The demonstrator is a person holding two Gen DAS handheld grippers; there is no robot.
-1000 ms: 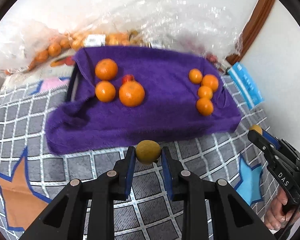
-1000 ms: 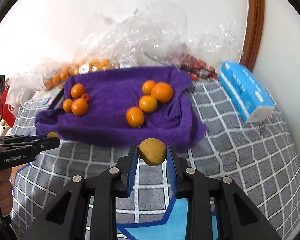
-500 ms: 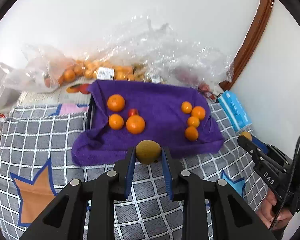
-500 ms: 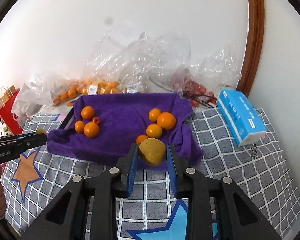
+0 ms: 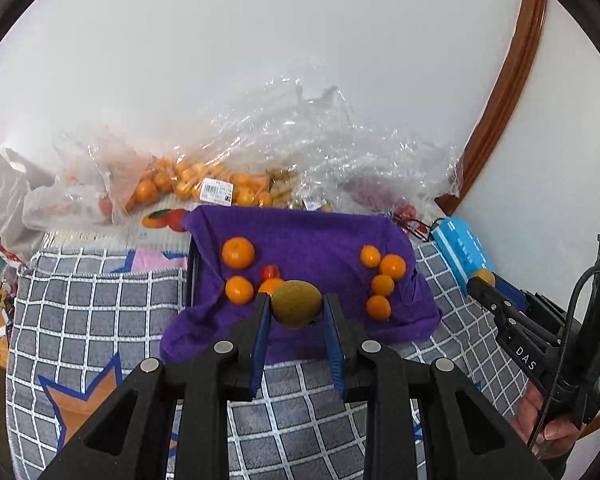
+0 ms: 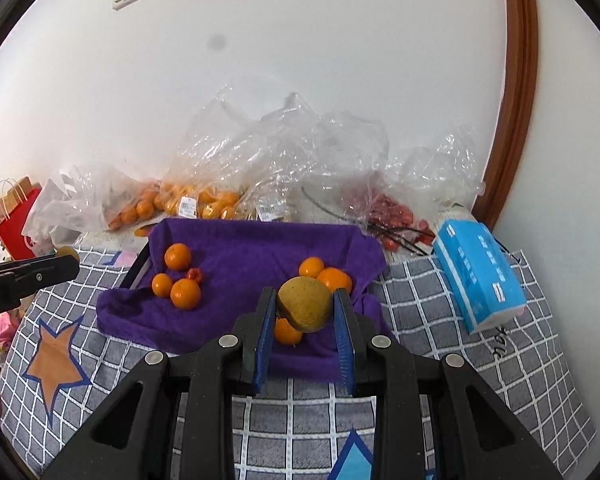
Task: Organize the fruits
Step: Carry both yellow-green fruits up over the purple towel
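A: What does the left gripper have?

B: A greenish-brown fruit, pinched between its blue pads at the fingertips; it hangs in the air above the near edge of the purple towel.

A: And the right gripper?

B: Much the same; a yellow-brown fruit is clamped between its pads, held above the towel's near right part, with an orange showing just under it.

A: What lies on the towel?

B: Two clusters of oranges; the left cluster has three oranges and a small red fruit among them; the right cluster has four, close together in a short line.

A: And around it?

B: The towel sits on a grey checked cloth with star shapes; behind it, against the white wall, clear plastic bags hold more oranges and red fruit; a blue tissue pack lies to the right, well apart from the towel.
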